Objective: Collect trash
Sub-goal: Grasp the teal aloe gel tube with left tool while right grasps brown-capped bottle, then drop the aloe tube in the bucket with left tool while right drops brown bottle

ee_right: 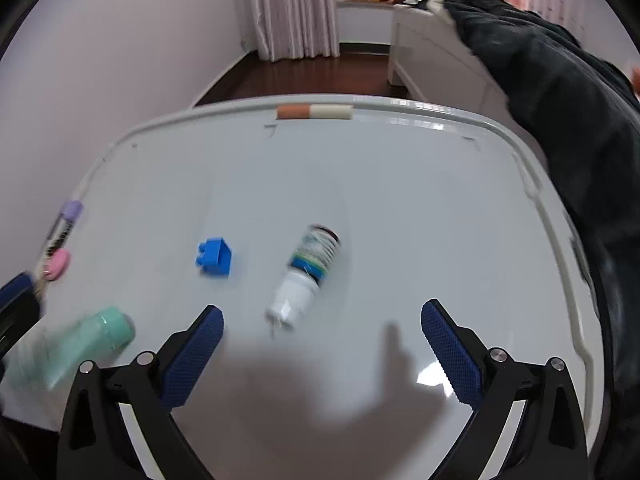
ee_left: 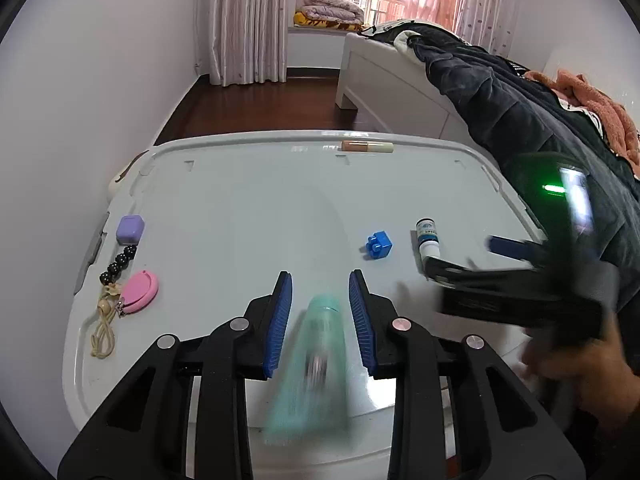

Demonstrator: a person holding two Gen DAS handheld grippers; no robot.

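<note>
The left gripper [ee_left: 320, 275] points down at the white table [ee_left: 240, 200] with its jaws narrowed around a mint-green bottle [ee_left: 316, 360], which lies lengthwise between the blue pads [ee_left: 280, 320], cap end forward. The bottle is badly blurred, so I cannot tell whether the pads actually press on it.

The right gripper [ee_right: 322, 309] hangs over the table's right side, jaws wide apart and holding nothing. Just ahead of it a small white-capped bottle [ee_right: 310, 270] lies on its side, cap towards the gripper. A blue toy brick [ee_right: 215, 258] sits just left of that bottle.

A beige and orange tube [ee_left: 368, 146] lies along the far rim. At the left edge are a purple case [ee_left: 130, 230], a string of dark beads [ee_left: 118, 264] and a pink keychain [ee_left: 139, 292].
</note>
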